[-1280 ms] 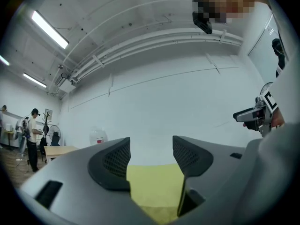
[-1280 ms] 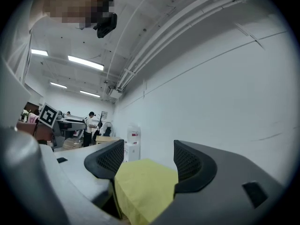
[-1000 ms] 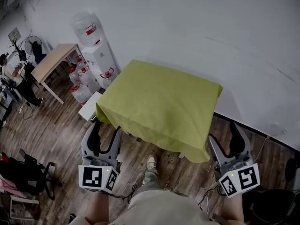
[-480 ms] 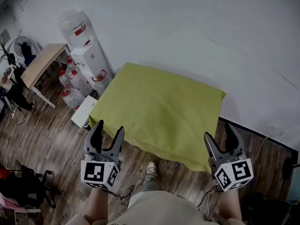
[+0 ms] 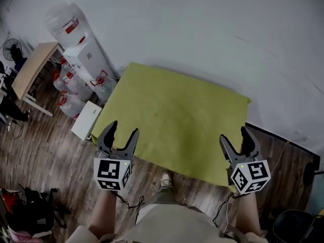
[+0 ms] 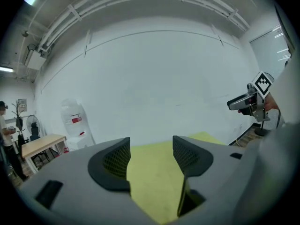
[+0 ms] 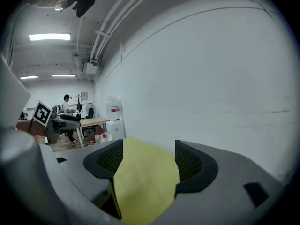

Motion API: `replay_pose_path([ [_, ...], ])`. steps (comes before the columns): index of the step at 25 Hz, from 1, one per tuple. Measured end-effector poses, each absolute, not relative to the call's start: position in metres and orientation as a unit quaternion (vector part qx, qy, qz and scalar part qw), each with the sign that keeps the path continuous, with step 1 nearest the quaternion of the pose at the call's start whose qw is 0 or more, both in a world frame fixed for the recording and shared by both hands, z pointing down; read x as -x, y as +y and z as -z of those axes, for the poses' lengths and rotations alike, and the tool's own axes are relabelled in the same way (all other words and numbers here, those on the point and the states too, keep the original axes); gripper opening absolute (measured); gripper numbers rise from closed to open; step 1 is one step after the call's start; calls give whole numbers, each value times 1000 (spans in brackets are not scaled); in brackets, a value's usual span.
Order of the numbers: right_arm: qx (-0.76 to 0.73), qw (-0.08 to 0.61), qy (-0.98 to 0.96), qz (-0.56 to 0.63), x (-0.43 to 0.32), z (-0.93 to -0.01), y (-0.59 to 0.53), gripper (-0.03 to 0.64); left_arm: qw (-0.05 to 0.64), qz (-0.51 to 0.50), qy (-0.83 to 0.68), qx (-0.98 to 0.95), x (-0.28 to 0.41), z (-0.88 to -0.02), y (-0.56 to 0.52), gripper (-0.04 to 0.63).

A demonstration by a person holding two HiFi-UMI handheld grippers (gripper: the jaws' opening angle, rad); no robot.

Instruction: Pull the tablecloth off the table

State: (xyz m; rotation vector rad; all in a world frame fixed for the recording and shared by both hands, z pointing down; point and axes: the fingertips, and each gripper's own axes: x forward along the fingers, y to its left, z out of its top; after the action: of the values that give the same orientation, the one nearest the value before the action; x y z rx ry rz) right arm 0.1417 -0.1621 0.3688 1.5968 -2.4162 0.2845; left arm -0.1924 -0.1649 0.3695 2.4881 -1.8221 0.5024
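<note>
Jaws of the left gripper and right gripper stood wide apart, empty, over the near edge of the tablecloth covering the table. Closing too high would likely miss the hem. The far edge met the wall; the floor nearby offered room.

Left gripper, right gripper: grey moulded bodies, dark curved jaws, mesh-textured pads. White cubes carry black square markers. Black cables trail beneath. Pale trousers; light shoe.
</note>
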Motion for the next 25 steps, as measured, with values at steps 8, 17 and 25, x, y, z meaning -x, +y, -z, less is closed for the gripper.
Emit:
replay_pose_path([
  [8,-546,168,-805,-157,-115,-451,-223,368,93,-174,-564,-802,208,-455,-244,284],
  [17,-543,235,-779,-208,-120,-543,-260,374,155,-207,-525,-811,201,-531,-295,284],
  [25,-523,274,-767,-252,-124,-611,-267,380,206,-235,-521,-794,192,-597,-305,282],
])
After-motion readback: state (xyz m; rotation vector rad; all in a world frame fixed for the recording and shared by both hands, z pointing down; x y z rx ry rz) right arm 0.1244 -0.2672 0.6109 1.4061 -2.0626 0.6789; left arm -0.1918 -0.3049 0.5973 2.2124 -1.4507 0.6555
